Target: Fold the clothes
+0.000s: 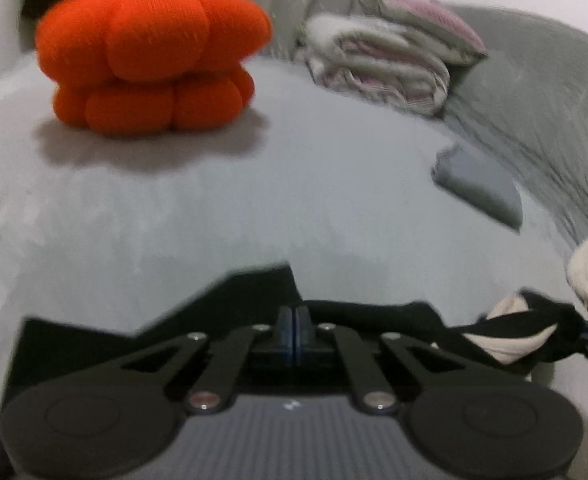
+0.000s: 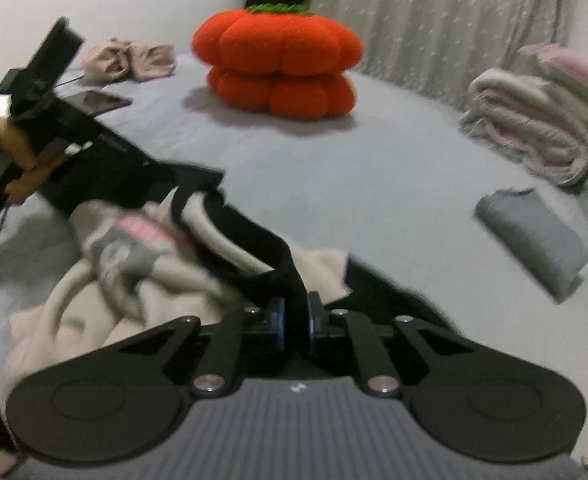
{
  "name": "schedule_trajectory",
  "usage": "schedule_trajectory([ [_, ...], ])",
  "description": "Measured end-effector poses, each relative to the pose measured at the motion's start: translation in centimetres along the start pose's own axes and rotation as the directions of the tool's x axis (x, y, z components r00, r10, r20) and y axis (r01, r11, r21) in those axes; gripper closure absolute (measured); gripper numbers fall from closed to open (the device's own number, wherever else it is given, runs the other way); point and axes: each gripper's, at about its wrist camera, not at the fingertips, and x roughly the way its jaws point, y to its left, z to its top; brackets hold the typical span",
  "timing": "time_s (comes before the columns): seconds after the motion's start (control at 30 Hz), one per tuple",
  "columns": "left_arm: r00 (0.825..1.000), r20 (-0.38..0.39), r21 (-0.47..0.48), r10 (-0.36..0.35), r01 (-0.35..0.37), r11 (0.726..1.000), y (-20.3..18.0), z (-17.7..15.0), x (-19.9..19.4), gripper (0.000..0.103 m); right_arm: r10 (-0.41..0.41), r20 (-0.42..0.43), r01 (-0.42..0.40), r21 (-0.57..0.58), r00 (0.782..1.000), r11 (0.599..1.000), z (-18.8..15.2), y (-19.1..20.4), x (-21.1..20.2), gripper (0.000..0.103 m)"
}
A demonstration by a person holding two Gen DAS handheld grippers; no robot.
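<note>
On the left of the right wrist view, a person's hand [image 2: 10, 160] holds the left gripper [image 2: 198, 178] out over the bed [image 2: 374, 184], and that gripper's tip sits at one end of a black garment [image 2: 254, 240]. In its own view the left gripper [image 1: 294, 320] has its blue pads pressed together, with the black garment [image 1: 374, 316] lying flat just under and around the tips; whether cloth is caught between them cannot be told. The garment stretches as a twisted band across a cream garment [image 2: 94, 312] with a printed patch, heaped on the grey sheet. The band's other end runs between the pads of the right gripper [image 2: 294, 320], which pinches it. Behind, near the middle of the bed, stands an orange pumpkin cushion [image 2: 278, 68]. Further right lies a folded grey cloth [image 2: 534, 236], well apart from the heap, and beyond it a rolled pink and white blanket [image 2: 534, 128].
</note>
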Motion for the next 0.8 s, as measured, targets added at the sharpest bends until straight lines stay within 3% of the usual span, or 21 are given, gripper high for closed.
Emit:
schedule_trajectory([
  [0.1,0.996,0.071,0.001,0.05,-0.05,0.999,0.0,1.1,-1.1,0.102,-0.06,0.059,0.057,0.054,0.996,0.997,1.5,-0.9,-0.1,0.094],
  [0.37,0.975,0.172,0.046,0.141,-0.151,0.987,-0.5,5.1,-1.2,0.102,-0.161,0.102,0.149,0.118,0.982,0.982,5.5,-3.2,2.5,0.094],
  [0.6,0.953,0.235,0.103,0.193,-0.221,0.97,-1.3,8.4,1.0,0.102,-0.248,0.124,0.227,0.161,0.961,0.961,8.3,-5.8,5.6,0.095],
  [0.8,0.94,0.247,0.146,0.235,-0.276,0.95,-1.0,10.6,4.8,0.102,-0.266,0.113,0.241,0.195,0.957,0.951,10.2,-8.8,9.2,0.095],
])
